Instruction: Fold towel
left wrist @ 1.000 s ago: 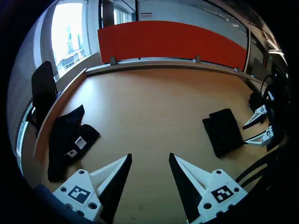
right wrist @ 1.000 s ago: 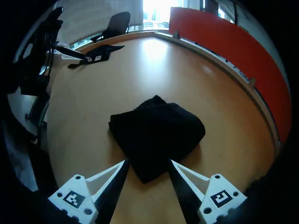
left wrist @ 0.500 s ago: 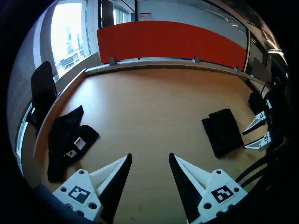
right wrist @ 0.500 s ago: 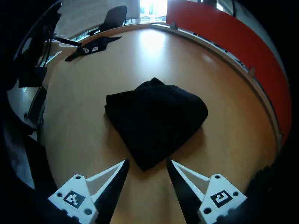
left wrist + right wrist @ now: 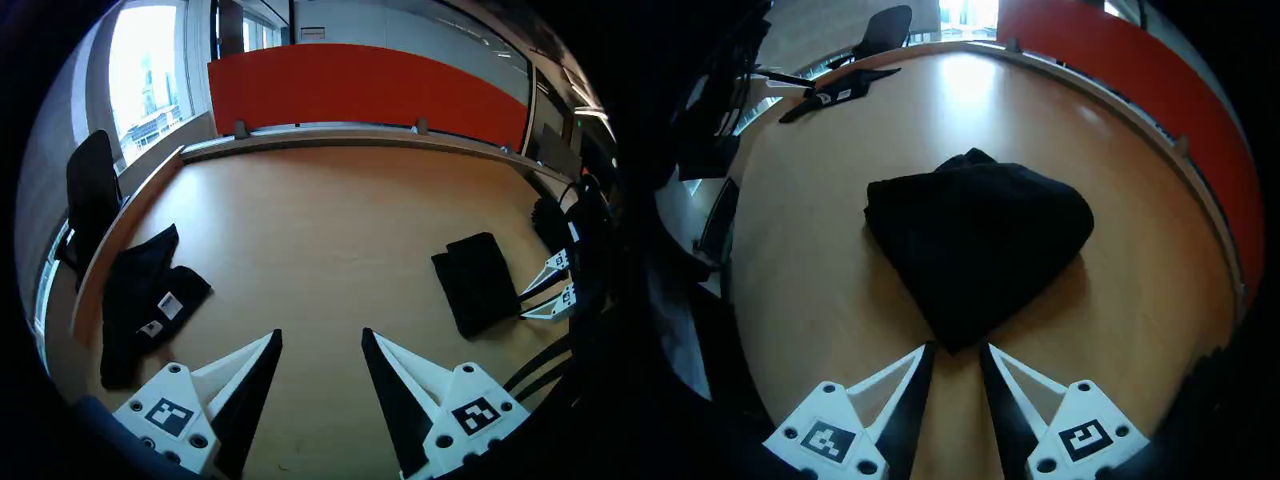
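Nearest, at 6 o'clock of right gripper view: right gripper (image 5: 956, 347), jaws drawn narrow, tips flanking near corner of towel (image 5: 976, 240). Pressing on cloth or merely beside it: cannot tell. Towel black, folded into a thick wedge-shaped packet, lying flat on wooden table (image 5: 816, 304), spreading from 6 o'clock up past centre of view. Beyond it, toward 11 o'clock, loose dark cloth (image 5: 840, 84) with white tags (image 5: 840, 94), near table's far edge and well apart from towel. Black chair (image 5: 884, 24) past that edge, also at 11 o'clock. Red divider (image 5: 1136, 72) curving along table rim from 12 round to 3 o'clock.

Close at 6 o'clock of left gripper view: left gripper (image 5: 320, 336), jaws wide, gripping nothing, bare tabletop between tips. Off at 8 o'clock, same loose dark cloth, rumpled, two white tags showing. At 3 to 4 o'clock, folded towel near table's right side, right gripper's tips at its outer edge, set narrow. Farther, at 9 o'clock, chair beyond table's left rim, below bright window (image 5: 148, 80). Farthest, at 12 o'clock, red divider standing upright on table's back rim.
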A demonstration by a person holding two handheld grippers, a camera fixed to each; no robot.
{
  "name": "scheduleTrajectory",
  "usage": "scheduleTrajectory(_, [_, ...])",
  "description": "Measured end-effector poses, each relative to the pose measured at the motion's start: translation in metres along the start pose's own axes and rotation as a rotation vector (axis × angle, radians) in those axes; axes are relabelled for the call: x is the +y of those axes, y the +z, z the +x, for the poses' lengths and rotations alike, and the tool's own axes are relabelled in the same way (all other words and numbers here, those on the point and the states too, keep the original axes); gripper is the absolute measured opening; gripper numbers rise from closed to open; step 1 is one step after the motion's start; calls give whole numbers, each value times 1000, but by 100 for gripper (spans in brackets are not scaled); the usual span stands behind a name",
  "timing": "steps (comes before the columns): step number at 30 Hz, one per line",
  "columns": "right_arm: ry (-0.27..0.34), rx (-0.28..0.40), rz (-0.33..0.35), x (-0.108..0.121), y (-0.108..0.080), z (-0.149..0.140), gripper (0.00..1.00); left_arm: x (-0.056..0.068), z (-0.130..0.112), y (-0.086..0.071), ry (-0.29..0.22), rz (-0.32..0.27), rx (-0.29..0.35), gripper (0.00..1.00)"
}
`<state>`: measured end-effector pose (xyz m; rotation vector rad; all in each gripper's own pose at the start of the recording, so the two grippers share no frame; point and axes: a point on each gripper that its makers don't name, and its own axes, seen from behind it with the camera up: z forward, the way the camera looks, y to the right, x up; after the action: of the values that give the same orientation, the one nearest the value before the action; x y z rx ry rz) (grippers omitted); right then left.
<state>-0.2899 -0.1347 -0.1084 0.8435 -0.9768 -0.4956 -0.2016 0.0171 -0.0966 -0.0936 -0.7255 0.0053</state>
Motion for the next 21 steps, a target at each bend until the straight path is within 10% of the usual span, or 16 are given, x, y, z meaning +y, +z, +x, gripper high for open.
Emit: scheduleTrajectory(21, [25, 9, -3, -2, 1, 0, 6, 0, 1, 1, 0, 0, -1, 73])
